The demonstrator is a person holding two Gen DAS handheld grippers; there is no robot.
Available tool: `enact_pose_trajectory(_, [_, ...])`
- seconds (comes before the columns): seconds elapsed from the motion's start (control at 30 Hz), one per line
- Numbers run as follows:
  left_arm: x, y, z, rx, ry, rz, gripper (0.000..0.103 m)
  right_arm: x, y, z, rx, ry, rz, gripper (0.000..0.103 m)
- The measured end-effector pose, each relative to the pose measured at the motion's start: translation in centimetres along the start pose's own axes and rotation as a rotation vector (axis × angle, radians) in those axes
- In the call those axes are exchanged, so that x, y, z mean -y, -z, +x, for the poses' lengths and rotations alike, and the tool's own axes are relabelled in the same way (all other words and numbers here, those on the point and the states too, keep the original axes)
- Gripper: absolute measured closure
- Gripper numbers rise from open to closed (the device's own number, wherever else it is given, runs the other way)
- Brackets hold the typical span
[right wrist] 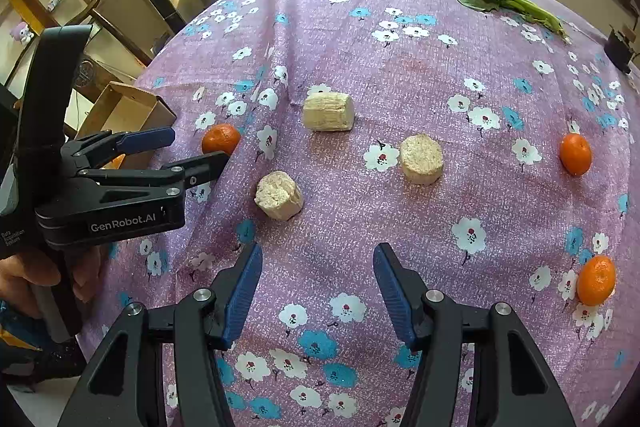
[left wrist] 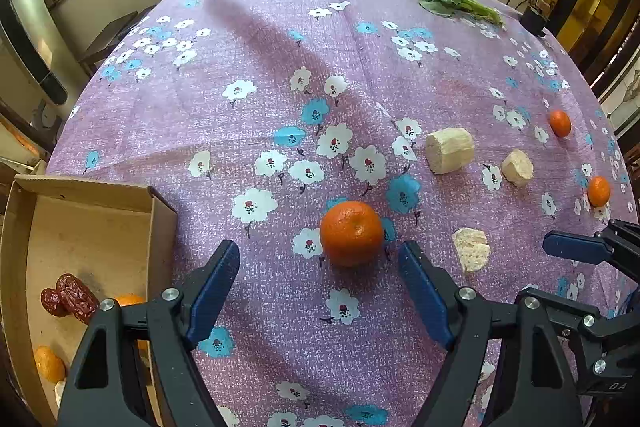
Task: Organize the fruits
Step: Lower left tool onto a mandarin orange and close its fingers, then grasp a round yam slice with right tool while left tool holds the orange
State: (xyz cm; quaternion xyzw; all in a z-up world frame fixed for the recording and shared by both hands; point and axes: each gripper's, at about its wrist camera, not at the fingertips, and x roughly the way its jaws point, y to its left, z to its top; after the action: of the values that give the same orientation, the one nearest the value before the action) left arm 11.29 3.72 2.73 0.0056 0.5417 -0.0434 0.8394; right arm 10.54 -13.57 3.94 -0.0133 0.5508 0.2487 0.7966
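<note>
A mandarin (left wrist: 351,233) lies on the purple flowered tablecloth, just ahead of my open, empty left gripper (left wrist: 320,267); it also shows in the right wrist view (right wrist: 221,139). Two more mandarins lie far right (left wrist: 559,123) (left wrist: 598,191), seen too from the right wrist (right wrist: 575,153) (right wrist: 596,280). A cardboard box (left wrist: 92,187) at the left holds red dates (left wrist: 70,295) and mandarins (left wrist: 49,363). My right gripper (right wrist: 318,275) is open and empty above bare cloth. The left gripper (right wrist: 192,149) shows at the left of the right wrist view.
Three pale cut stalk pieces lie mid-table (right wrist: 328,111) (right wrist: 421,159) (right wrist: 279,195). Leafy greens (right wrist: 504,1) lie at the far right back. A small black device (right wrist: 618,49) sits at the table's right edge. The right gripper's finger (left wrist: 576,249) shows at right.
</note>
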Motion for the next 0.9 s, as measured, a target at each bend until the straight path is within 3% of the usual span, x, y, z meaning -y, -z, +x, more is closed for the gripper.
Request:
enact_pose_trajectory(0.03, [0.0, 0.0, 0.1, 0.000, 0.003, 0.003, 0.023, 0.0, -0.1, -0.1, 0.008, -0.002, 0.001, 0.041])
enact_pose_trajectory(0.1, [0.2, -0.1, 0.2, 0.002, 0.014, 0.015, 0.038, 0.0, -0.4, -0.1, 0.015, -0.018, -0.004, 0.041])
enact_pose_trajectory(0.13, [0.3, -0.2, 0.4, -0.004, 0.028, 0.021, 0.053, -0.1, -0.5, -0.1, 0.017, -0.021, -0.011, 0.041])
enact_pose_trajectory(0.23, [0.6, -0.2, 0.5, -0.011, 0.084, 0.012, 0.073, -0.3, -0.8, 0.2, 0.020, -0.027, -0.039, 0.041])
enact_pose_trajectory(0.33, [1.0, -0.1, 0.3, -0.006, 0.057, 0.028, 0.073, -0.6, -1.1, 0.8, 0.015, -0.034, -0.075, 0.041])
enact_pose_trajectory(0.63, [-0.8, 0.3, -1.5, 0.010, 0.034, -0.059, 0.073, -2.1, -1.9, 3.0, 0.000, -0.018, -0.229, 0.042])
enact_pose_trajectory(0.77, [-1.0, 0.8, -2.3, 0.014, 0.028, -0.078, 0.073, -2.4, -2.2, 4.1, -0.017, -0.029, -0.273, 0.054])
enact_pose_trajectory(0.83, [-0.9, 1.0, -2.6, 0.018, 0.025, -0.078, 0.073, -2.6, -2.4, 4.3, -0.027, -0.058, -0.274, 0.070])
enact_pose_trajectory(0.9, [-0.6, 1.2, -2.9, 0.020, 0.015, -0.074, 0.073, -2.6, -2.4, 4.2, -0.034, -0.056, -0.268, 0.071])
